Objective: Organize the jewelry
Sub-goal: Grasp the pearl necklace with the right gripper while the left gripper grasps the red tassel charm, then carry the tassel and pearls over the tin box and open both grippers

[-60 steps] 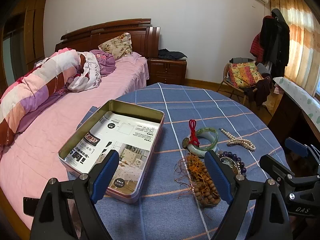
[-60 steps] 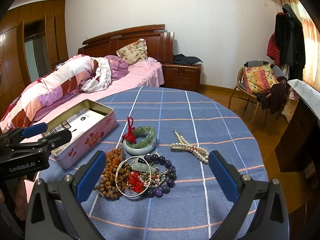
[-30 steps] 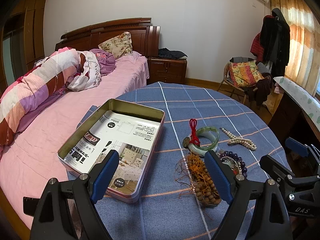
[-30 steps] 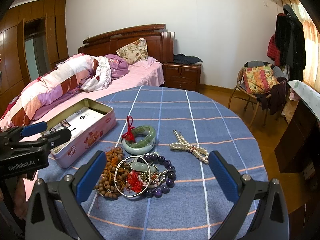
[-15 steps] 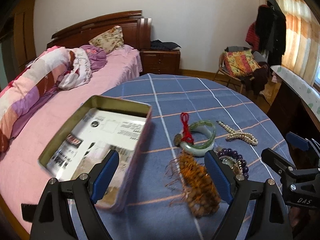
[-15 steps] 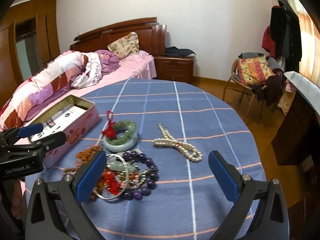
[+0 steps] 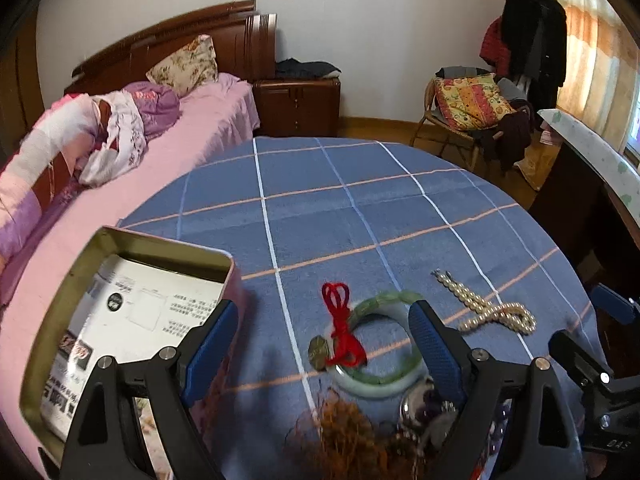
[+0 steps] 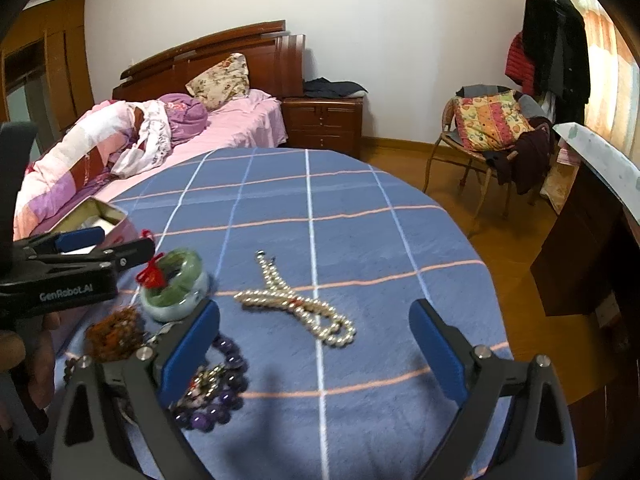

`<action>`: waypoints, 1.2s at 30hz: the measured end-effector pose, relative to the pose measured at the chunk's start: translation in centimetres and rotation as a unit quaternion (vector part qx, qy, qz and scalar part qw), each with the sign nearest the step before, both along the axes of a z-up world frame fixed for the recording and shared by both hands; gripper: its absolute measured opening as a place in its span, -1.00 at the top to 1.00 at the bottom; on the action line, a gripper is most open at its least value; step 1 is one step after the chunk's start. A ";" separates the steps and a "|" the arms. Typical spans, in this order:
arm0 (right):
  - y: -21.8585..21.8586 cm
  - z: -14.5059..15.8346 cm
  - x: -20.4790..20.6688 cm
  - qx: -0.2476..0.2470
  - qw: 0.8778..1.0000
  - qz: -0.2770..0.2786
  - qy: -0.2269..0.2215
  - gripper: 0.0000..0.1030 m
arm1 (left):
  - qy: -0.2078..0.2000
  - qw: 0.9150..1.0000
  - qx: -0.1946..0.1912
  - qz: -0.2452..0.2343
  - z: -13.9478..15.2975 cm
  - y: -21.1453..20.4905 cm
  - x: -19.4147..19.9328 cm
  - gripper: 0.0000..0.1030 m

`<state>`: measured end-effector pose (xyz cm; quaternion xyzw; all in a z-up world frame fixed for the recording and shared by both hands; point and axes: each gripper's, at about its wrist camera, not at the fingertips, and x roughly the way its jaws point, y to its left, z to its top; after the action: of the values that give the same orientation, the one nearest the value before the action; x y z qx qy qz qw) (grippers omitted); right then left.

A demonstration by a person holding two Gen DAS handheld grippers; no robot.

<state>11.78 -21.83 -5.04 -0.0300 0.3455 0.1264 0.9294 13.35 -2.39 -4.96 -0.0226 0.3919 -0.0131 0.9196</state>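
On the round table's blue checked cloth (image 7: 320, 208) lies a green jade bangle (image 7: 384, 298) with a red knot (image 7: 340, 328). My left gripper (image 7: 322, 348) hangs open over it, its right finger covering the bangle's right side. An open tin box (image 7: 52, 320) with a printed card inside sits to its left. A pearl necklace (image 8: 296, 308) lies just ahead of my right gripper (image 8: 314, 354), whose jaws are wide and closing with no pad touching it. Purple beads (image 8: 224, 392) and brown beads (image 8: 116, 332) are heaped by its left finger.
A pink bed (image 8: 240, 120) runs along the table's left side, with a wooden nightstand (image 8: 324, 120) behind. A chair with a patterned cushion (image 8: 488, 120) and a dark desk (image 8: 580, 240) stand to the right. The table edge (image 8: 480, 256) curves close on the right.
Both grippers have moved right and lower. The tin has slid to the left in the left view, the bangle now lies between the left fingers, and the pearls are centred before the right gripper.
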 end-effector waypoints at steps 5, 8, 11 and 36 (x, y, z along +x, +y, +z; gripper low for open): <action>0.0 -0.3 0.4 0.001 1.000 0.004 0.002 -0.88 | 0.027 0.999 -0.022 0.003 -1.3 0.4 1.2 -0.05; 0.1 -0.4 0.4 -0.001 1.000 0.008 0.004 -0.88 | 0.032 0.999 -0.029 -0.009 -1.7 0.0 1.4 0.27; 0.0 -0.4 0.7 -0.002 1.000 0.008 0.007 -0.83 | 0.033 0.999 -0.036 -0.014 -1.5 0.0 1.1 0.99; 0.4 -3.6 4.0 -0.031 0.991 0.080 0.101 0.70 | -0.112 0.992 -0.056 -0.021 6.7 2.9 -2.9 0.99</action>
<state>15.76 -21.46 -8.59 -0.0730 0.4382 0.1922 0.8750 10.44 0.46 1.73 -0.0641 0.2851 -0.0569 0.9547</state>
